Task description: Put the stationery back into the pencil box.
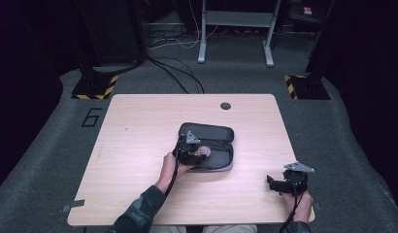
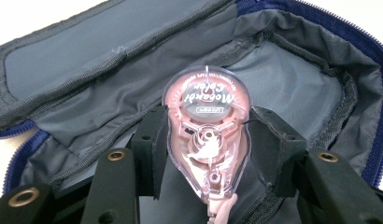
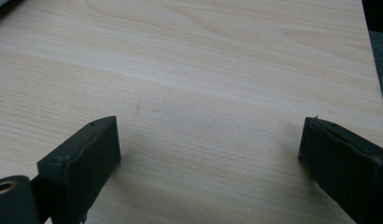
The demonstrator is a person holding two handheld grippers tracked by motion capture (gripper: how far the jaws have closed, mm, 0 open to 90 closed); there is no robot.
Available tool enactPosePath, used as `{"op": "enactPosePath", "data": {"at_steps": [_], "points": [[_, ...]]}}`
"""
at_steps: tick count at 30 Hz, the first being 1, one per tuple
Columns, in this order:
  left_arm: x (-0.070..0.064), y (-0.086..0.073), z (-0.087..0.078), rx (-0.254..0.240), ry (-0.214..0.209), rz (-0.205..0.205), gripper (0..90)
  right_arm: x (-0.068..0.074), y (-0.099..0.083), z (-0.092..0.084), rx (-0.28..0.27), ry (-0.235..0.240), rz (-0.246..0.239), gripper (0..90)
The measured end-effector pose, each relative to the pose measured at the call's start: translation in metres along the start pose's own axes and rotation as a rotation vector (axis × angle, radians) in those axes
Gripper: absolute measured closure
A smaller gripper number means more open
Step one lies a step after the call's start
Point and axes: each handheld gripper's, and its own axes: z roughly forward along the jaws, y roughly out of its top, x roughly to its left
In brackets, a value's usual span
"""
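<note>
sitting clamped in the left tool (image 2: 206, 154), tape dispenser (image 2: 207, 135) over open pouch (image 2: 87, 60).

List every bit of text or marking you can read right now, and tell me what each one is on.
"Monokeshi Color", roughly, upside down and hard to make out: on the pink correction tape dispenser in the left gripper, above the open pencil case.
Small label beneath it and fine print round the rim: too small to read.
"6": black figure on the grey floor, left of the table.
Red sign at the far back: too blurred to read.
</note>
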Motion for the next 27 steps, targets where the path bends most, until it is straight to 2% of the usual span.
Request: {"op": "enactPosePath", "data": {"at_steps": [2,3,7,10,13,17,20,21,23,27], "points": [[0.000,-0.001,0.000,-0.007,0.004,-0.009,48.3,0.000,0.000,0.000,0.001,0.000,-0.001,5.2],[0.000,0.000,-0.001,0.001,0.011,-0.010,41.6,0.000,0.000,0.000,-0.003,0.000,0.000,5.2],[0.000,-0.001,-0.002,-0.015,0.012,-0.031,34.5,0.000,0.000,0.000,0.001,0.000,0.001,5.2],[0.000,-0.002,-0.007,-0.007,0.013,-0.022,25.0,0.000,0.000,0.000,-0.002,0.000,0.000,5.2],[0.000,-0.005,-0.016,-0.014,0.010,-0.026,20.3,0.000,0.000,0.000,-0.002,0.000,0.000,5.2],[0.001,-0.007,-0.027,-0.031,0.015,-0.030,17.1,0.000,0.000,0.000,-0.003,0.000,0.003,5.2],[0.001,-0.011,-0.039,-0.032,0.029,-0.004,15.9,0.000,0.000,0.000,-0.002,0.003,0.000,5.2],[0.000,-0.013,-0.043,-0.036,0.032,-0.008,15.9,0.000,0.000,0.000,-0.002,0.003,0.000,5.2],[0.002,-0.018,-0.057,-0.043,0.044,0.006,15.2,0.000,0.000,0.000,-0.002,0.003,0.001,5.2],[0.003,-0.027,-0.069,-0.063,0.063,-0.006,14.5,0.000,0.000,0.000,-0.002,0.003,0.000,5.2]]}}
